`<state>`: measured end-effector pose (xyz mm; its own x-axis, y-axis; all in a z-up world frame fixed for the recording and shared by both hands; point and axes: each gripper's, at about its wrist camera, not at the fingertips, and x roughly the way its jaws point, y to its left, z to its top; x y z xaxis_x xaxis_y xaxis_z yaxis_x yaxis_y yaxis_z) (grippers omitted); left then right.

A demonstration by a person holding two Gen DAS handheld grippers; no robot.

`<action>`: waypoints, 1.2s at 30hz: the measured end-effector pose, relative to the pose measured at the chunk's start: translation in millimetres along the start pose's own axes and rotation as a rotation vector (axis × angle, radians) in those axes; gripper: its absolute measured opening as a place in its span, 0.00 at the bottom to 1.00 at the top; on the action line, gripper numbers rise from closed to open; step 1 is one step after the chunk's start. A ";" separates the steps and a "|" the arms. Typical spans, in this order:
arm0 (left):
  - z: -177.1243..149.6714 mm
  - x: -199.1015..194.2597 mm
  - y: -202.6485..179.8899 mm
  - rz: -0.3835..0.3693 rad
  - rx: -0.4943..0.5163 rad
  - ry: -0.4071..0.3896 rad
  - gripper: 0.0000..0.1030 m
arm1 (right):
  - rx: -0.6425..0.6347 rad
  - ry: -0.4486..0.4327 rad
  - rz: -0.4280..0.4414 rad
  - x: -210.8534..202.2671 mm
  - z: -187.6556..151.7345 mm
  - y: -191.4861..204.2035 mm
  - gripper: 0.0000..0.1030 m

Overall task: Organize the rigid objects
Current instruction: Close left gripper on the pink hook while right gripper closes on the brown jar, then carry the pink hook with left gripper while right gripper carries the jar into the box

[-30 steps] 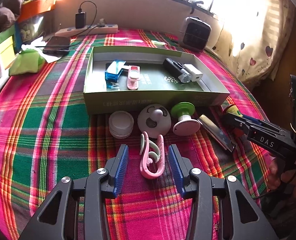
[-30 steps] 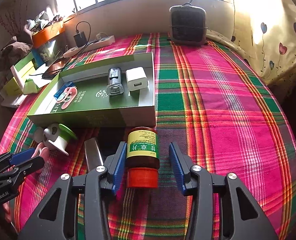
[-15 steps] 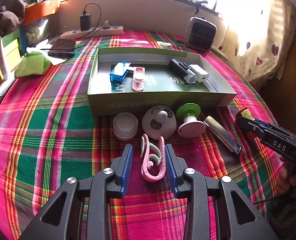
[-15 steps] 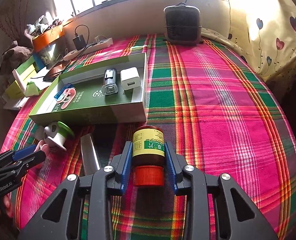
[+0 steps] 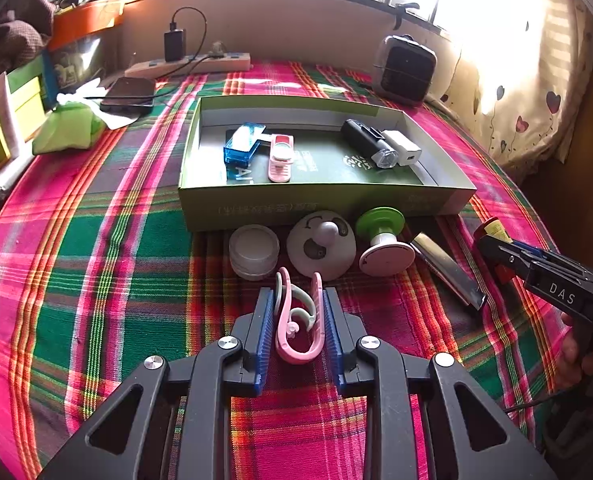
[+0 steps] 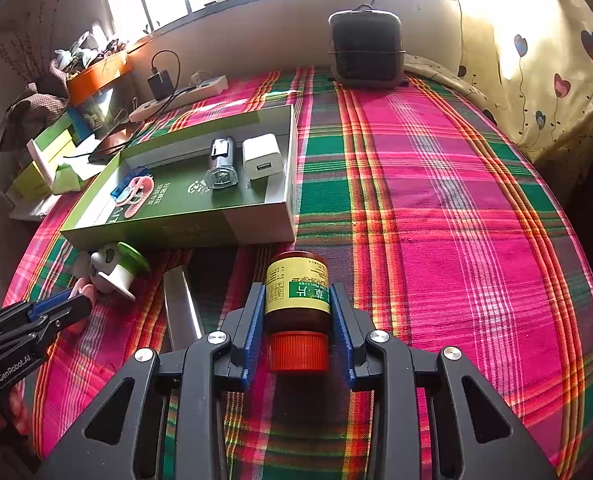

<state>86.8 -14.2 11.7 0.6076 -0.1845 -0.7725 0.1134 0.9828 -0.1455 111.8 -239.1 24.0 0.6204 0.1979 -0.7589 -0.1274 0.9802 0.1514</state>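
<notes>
At lower centre of the left wrist view, the left gripper point(image 5: 298, 320) is closing its blue pads onto a pink hook clip point(image 5: 299, 326) lying on the plaid cloth point(image 5: 96, 264), just below the green box point(image 5: 324, 200). In the right wrist view, lower centre, the right gripper point(image 6: 298, 320) is clamped on an amber bottle point(image 6: 298, 294) with an orange cap.

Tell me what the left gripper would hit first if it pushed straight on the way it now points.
The left gripper, its jaws closing around the pink clip, would probably run that clip into the white round piece just ahead, with the clear round jar close beside the line. Beyond them stands the green box's front wall. Depth is unclear.
</notes>
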 end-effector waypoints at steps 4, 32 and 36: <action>0.0 0.1 0.3 -0.001 -0.001 0.000 0.22 | 0.000 0.000 -0.001 -0.1 0.0 0.1 0.32; 7.0 -21.9 -7.1 -0.038 0.010 -0.049 0.22 | -0.017 -0.041 -0.015 -14.1 -0.2 5.0 0.32; 10.5 -25.5 -5.9 -0.045 0.005 -0.059 0.22 | -0.021 -0.044 -0.013 -16.5 1.3 6.7 0.32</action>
<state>79.0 -15.2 38.7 0.6471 -0.2279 -0.7276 0.1452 0.9737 -0.1759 101.7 -235.7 38.4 0.6557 0.1853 -0.7319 -0.1349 0.9826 0.1279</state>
